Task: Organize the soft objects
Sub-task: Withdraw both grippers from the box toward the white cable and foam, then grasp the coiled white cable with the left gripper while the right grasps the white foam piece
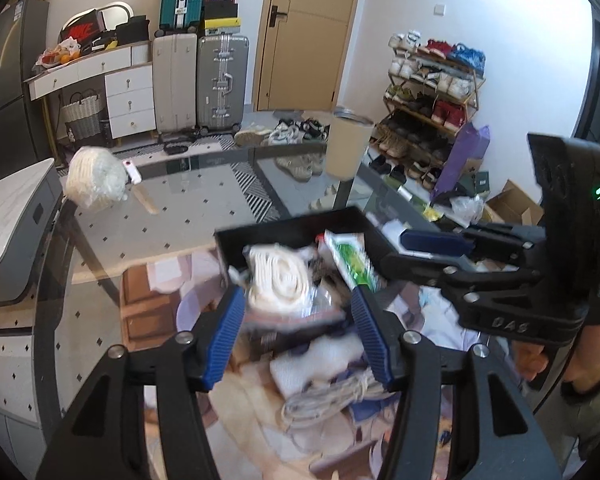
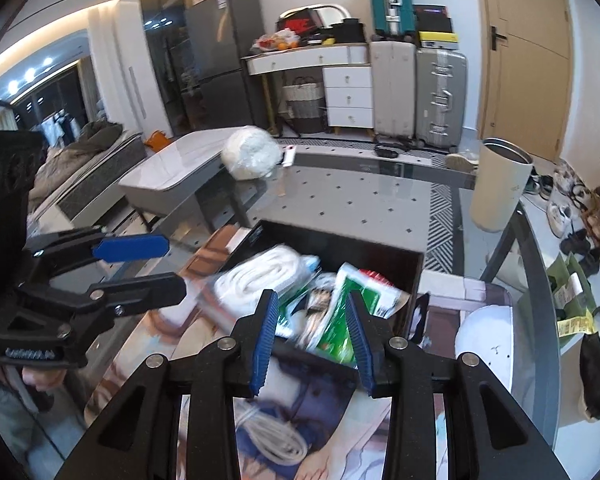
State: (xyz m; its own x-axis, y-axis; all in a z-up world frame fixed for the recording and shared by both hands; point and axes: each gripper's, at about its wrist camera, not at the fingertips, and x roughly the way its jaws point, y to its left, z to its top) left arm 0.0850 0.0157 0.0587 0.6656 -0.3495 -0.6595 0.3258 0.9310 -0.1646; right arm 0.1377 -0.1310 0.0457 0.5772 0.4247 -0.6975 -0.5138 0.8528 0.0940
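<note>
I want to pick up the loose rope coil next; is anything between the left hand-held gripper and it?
Nothing visible blocks it. The grey rope coil lies on the printed mat just below the open left hand-held gripper, outside the black tray. A white folded cloth lies right beside it.

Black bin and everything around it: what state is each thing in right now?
Black bin: open-topped, holding items.
White rope bundle: inside bin.
Green packet: inside bin, tilted.
Loose rope coil: outside bin.
Left gripper: jaws open, empty.
Right gripper: jaws open, empty.
Cream canister: upright.
</note>
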